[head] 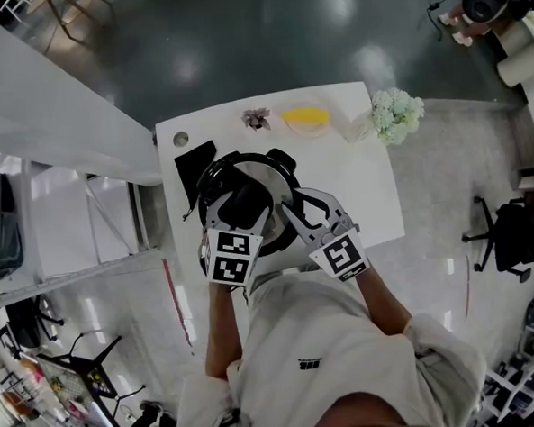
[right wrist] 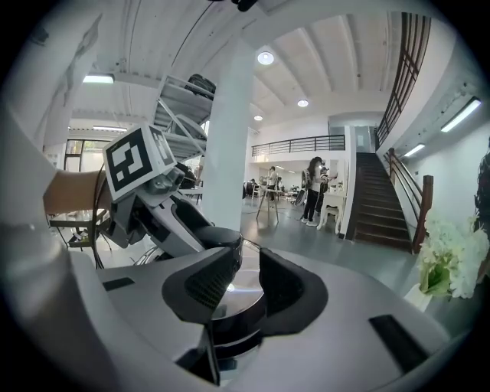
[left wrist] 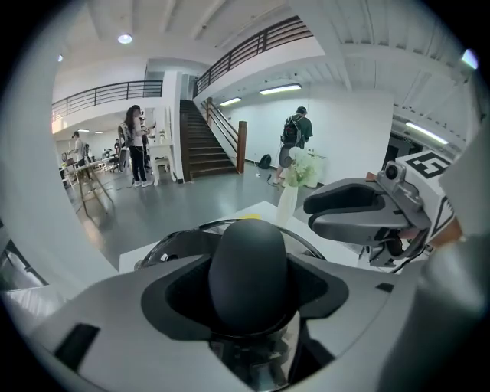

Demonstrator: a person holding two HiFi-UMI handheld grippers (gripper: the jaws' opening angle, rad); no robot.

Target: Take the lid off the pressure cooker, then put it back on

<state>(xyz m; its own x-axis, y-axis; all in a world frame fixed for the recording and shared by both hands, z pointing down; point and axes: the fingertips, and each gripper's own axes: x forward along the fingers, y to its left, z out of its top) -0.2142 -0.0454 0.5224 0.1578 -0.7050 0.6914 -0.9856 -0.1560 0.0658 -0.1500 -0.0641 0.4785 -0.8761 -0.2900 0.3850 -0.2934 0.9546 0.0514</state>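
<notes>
Pressure cooker (head: 266, 176) with both tools at it, seen from above and along each tool. Left gripper (head: 242, 211): jaws spread to either side of the black rounded knob (left wrist: 249, 268) on the lid (right wrist: 236, 295); a dark gap shows on each side of the knob, so the pads cup it without pinching; marker cube (head: 231, 255) at the end toward the person. Right gripper (right wrist: 245, 282): jaws apart by a narrow gap, pinching nothing that shows; the shiny top of the lid appears through that gap, with a dark rim band below it; tips at the near right edge of the cooker, just beside the left gripper. Lid seated on the cooker; cooker upright near the front edge of a white table (head: 366, 206), left of its middle. Black sheet (head: 192, 164) just beside the cooker on its left. Along the far edge of the table, left to right: small pinkish flower (head: 256, 118); yellow item (head: 305, 116); bunch of white flowers (head: 396, 115) at the corner, well apart from the cooker. Grey floor (head: 265, 37) beyond the table; office chair (head: 507, 234) at the right.
</notes>
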